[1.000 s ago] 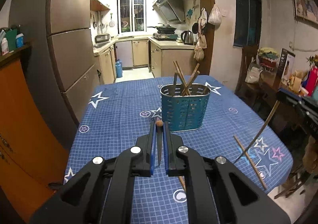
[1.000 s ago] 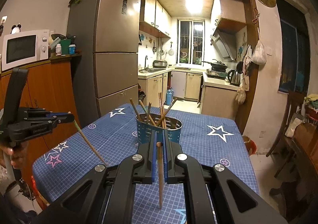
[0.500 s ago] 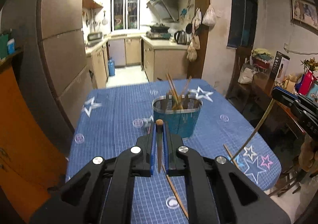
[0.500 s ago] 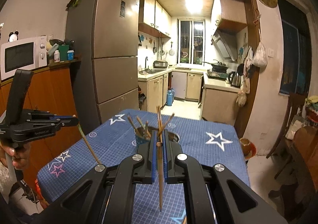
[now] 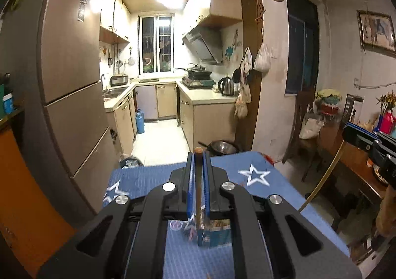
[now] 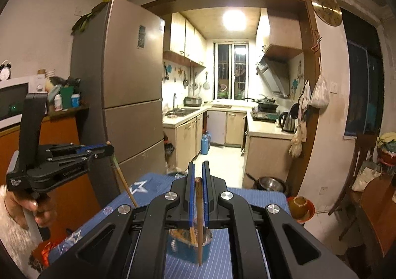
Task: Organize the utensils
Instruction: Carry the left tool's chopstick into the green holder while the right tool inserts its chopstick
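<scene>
Now we are holding the left gripper (image 5: 198, 155) closed on a chopstick (image 5: 198, 187), its upper end sticking out past the fingertips. Likewise we are keeping the right gripper (image 6: 198, 170) clamped on a second chopstick (image 6: 198, 217), which is hanging tip-down in front of the teal utensil holder (image 6: 189, 245). Beyond, the holder is standing on the blue star-print tablecloth (image 6: 257, 198), other chopsticks inside; farther off, the kitchen is showing.
</scene>
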Motion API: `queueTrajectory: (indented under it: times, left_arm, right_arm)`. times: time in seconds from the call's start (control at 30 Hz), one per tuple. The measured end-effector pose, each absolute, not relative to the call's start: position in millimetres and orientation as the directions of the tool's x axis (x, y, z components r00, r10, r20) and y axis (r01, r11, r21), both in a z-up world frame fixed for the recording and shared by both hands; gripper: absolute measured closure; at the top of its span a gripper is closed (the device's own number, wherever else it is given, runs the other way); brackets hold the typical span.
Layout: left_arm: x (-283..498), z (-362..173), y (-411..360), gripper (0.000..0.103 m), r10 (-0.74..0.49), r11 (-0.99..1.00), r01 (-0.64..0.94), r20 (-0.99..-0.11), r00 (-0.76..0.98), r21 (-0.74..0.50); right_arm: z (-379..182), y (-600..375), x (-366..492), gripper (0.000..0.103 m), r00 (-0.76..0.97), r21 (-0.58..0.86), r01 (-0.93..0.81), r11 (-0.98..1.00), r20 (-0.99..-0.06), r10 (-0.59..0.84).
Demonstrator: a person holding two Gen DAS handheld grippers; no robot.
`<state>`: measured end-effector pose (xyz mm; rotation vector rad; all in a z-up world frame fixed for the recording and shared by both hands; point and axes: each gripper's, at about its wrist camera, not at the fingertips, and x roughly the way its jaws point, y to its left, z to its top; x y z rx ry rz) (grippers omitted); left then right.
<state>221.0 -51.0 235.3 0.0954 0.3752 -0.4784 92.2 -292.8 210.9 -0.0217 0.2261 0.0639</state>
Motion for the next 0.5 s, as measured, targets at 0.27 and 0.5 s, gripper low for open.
queueTrajectory:
  times: [0.27, 0.5]
  left_arm:
    - [263.4, 212.8, -84.1, 0.098, -0.445, 0.866, 0.499, -0.415, 0.794, 0.025]
    - [295.3, 169.4, -89.5, 0.098, -0.447, 0.853, 0.522, -0.506, 0.738, 0.007]
  right_arm:
    - [210.1, -296.8, 146.2, 0.096, 0.975, 0.02, -0.063, 0.998, -0.213, 0.065]
    - [177.2, -290.4, 185.4, 0.096, 0.962, 0.019, -0.059, 0.998, -0.267, 0.062]
